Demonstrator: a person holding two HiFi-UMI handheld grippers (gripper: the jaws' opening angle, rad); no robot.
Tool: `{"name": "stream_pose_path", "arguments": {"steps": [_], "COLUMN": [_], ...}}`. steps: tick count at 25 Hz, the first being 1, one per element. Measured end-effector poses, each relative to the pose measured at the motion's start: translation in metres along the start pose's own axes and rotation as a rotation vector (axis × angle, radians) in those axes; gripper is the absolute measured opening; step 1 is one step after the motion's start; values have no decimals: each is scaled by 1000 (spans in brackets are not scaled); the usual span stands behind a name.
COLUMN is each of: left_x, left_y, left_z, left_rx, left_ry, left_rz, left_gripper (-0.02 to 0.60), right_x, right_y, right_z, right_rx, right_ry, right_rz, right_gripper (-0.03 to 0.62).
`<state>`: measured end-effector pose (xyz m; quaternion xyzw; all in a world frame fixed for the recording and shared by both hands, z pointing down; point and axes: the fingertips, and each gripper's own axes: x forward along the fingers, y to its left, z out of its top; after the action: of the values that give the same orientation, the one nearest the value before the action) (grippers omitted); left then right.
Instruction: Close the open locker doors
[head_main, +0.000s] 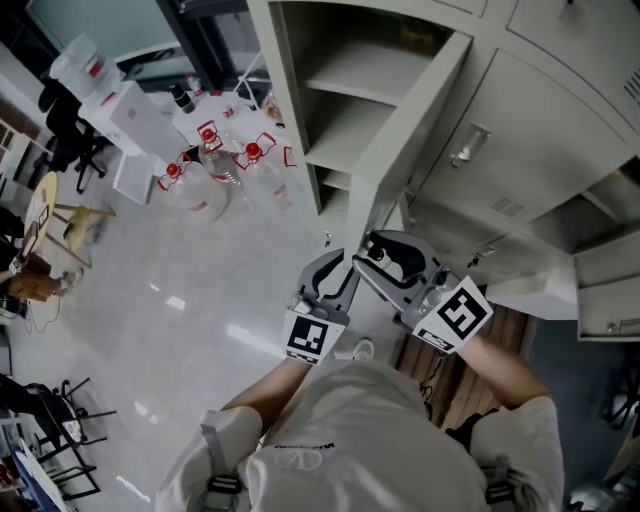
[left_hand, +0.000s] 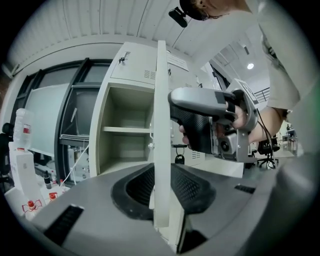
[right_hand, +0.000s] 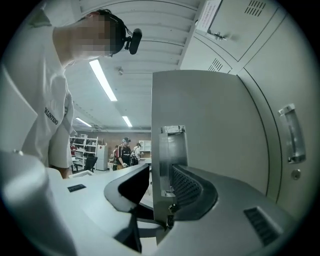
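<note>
The grey locker (head_main: 350, 95) stands open, shelves showing, and its door (head_main: 412, 125) swings out toward me. Both grippers meet at the door's free edge. My left gripper (head_main: 338, 284) has that edge (left_hand: 161, 120) running between its jaws (left_hand: 162, 189), and both pads lie against the sheet. My right gripper (head_main: 378, 262) comes at the same edge from the other side. The door (right_hand: 200, 130) sits between its jaws (right_hand: 159, 196). The right pad is by the metal, the left pad stands clear, so it is open. The right gripper (left_hand: 212, 120) also shows beyond the door.
A shut locker with a handle (head_main: 468, 146) adjoins on the right. Another panel (head_main: 608, 290) juts out at lower right. Clear bottles with red caps (head_main: 212, 165) and a white table (head_main: 125, 115) stand on the floor at left. People (right_hand: 123, 152) stand far behind.
</note>
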<state>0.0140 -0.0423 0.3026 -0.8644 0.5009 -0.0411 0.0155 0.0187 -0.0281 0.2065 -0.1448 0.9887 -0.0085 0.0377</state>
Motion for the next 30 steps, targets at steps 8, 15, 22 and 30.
{"name": "stream_pose_path", "arguments": {"steps": [8, 15, 22, 30], "left_x": [1, 7, 4, 4], "left_y": [42, 77, 115, 162], "left_z": [-2, -3, 0, -4], "left_rx": [-9, -7, -13, -31], "left_ry": [7, 6, -42, -66], "left_rz": [32, -12, -28, -13], "left_gripper": [98, 100, 107, 98], "right_x": [40, 76, 109, 139], "right_y": [-4, -16, -31, -62], "right_z": [1, -1, -1, -3], "right_rx": [-36, -32, -41, -42], "right_ry": [-2, 11, 19, 19], "right_rz": [12, -2, -53, -126], "right_gripper": [111, 101, 89, 65]}}
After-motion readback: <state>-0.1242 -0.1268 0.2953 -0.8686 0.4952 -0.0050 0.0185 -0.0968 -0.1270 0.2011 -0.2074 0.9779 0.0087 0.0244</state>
